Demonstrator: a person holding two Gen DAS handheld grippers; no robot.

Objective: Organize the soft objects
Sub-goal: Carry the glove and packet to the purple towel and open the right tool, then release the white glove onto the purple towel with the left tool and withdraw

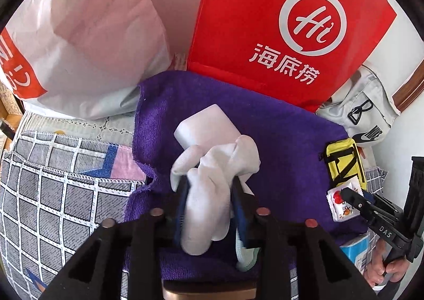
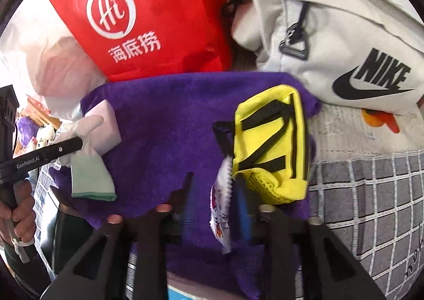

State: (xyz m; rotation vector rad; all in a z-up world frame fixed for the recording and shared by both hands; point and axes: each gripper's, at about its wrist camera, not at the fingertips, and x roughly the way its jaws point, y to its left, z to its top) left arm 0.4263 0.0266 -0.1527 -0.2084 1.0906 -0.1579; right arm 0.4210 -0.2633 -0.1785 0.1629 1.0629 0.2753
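Note:
A purple towel (image 1: pixel 278 135) (image 2: pixel 164 119) is spread on the bed. On it lie a white foam block (image 1: pixel 206 125) (image 2: pixel 106 125) and a yellow pouch with black straps (image 1: pixel 344 162) (image 2: pixel 270 141). My left gripper (image 1: pixel 210 183) is open. A bunched white sock (image 1: pixel 212 194) (image 2: pixel 90 167) with a pale green cuff fills the gap between its blue pads and rests on the towel. My right gripper (image 2: pixel 214 186) (image 1: pixel 349 194) is open over the towel's near edge. A small white printed sachet (image 2: pixel 221 210) (image 1: pixel 340 204) stands between its fingers, leaning by the right pad beside the pouch.
A red paper bag with a white logo (image 1: pixel 265 21) (image 2: pixel 148 8) and a white plastic bag (image 1: pixel 92 35) stand behind the towel. A grey Nike bag (image 2: pixel 344 48) (image 1: pixel 365 119) lies at the right. Grey checked bedding (image 1: pixel 53 194) (image 2: pixel 371 194) flanks the towel. A hand (image 1: pixel 384 268) holds the right gripper.

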